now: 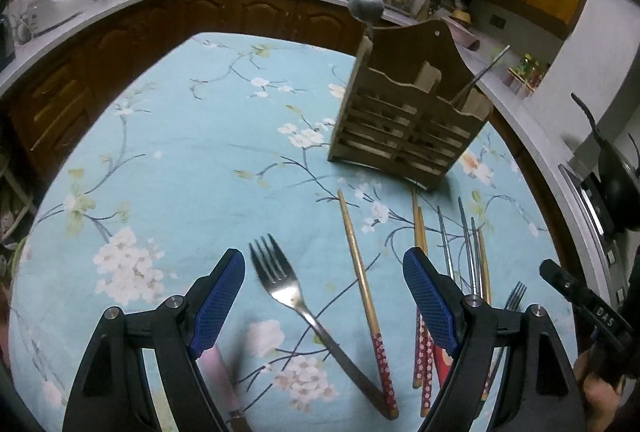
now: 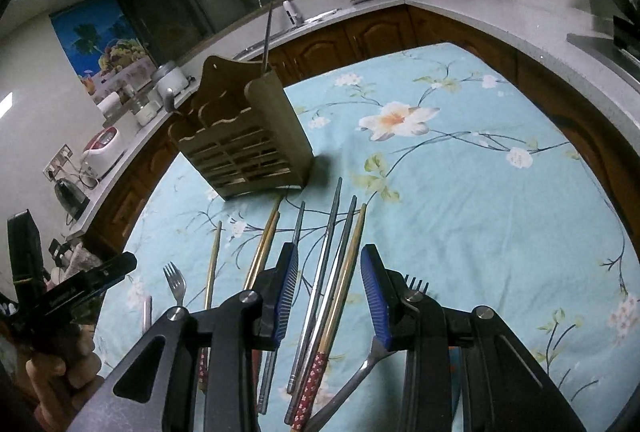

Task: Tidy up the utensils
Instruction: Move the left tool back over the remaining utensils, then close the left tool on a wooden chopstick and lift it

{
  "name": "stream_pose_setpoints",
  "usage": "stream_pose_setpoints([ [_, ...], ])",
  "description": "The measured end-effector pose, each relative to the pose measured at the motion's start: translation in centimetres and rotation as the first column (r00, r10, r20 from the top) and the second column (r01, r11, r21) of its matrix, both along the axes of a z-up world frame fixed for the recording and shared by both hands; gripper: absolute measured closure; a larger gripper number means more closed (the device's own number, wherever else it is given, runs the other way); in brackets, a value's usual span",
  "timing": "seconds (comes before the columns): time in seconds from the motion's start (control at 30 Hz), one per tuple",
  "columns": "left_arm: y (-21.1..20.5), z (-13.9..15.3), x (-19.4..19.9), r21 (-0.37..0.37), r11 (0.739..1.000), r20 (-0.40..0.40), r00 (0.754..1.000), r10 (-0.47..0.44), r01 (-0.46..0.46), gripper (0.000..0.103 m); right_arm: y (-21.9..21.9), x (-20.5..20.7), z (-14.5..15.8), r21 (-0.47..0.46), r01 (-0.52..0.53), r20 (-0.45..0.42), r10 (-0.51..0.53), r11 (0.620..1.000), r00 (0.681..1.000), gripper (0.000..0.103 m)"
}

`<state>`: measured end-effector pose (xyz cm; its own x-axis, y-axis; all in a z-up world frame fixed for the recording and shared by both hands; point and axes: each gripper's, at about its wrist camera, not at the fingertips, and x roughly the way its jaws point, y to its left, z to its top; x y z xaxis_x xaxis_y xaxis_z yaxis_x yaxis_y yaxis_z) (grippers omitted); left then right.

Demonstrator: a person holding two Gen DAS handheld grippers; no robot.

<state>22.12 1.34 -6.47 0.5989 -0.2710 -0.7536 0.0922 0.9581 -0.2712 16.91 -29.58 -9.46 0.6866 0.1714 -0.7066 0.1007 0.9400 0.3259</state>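
A wooden slatted utensil holder (image 1: pixel 408 124) stands on the blue floral tablecloth (image 1: pixel 180 152); a metal ladle (image 1: pixel 366 8) and a thin metal chopstick (image 1: pixel 484 72) stick out of it. It also shows in the right wrist view (image 2: pixel 244 148). My left gripper (image 1: pixel 324 272) is open, low over a steel fork (image 1: pixel 288 292) and a wooden chopstick (image 1: pixel 360 272). My right gripper (image 2: pixel 330 272) is open, its fingers astride several metal and wooden chopsticks (image 2: pixel 332 272). A second fork (image 2: pixel 416 284) lies partly under its right finger.
More chopsticks (image 1: pixel 468 248) lie right of my left gripper. A pink-handled utensil (image 1: pixel 218 376) lies under my left finger. A kitchen counter (image 1: pixel 120 4) with appliances and a sink curves round the table. A stove with a black pan (image 1: pixel 616 184) is to the right.
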Motion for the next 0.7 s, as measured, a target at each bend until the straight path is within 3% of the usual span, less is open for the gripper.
stream_pose_setpoints([
  [0.57, -3.9, -3.0, 7.1, 0.096, 0.992, -0.111, 0.991, -0.069, 0.08, 0.024, -0.3, 4.1, -2.6, -0.028, -0.018, -0.108, 0.015, 0.999, 0.994, 0.068],
  [0.7, -4.5, -3.8, 9.3, 0.102, 0.992, -0.132, 0.989, -0.058, 0.072, 0.034, -0.4, 6.0, -3.4, -0.054, -0.02, -0.15, 0.012, 0.998, 0.989, 0.068],
])
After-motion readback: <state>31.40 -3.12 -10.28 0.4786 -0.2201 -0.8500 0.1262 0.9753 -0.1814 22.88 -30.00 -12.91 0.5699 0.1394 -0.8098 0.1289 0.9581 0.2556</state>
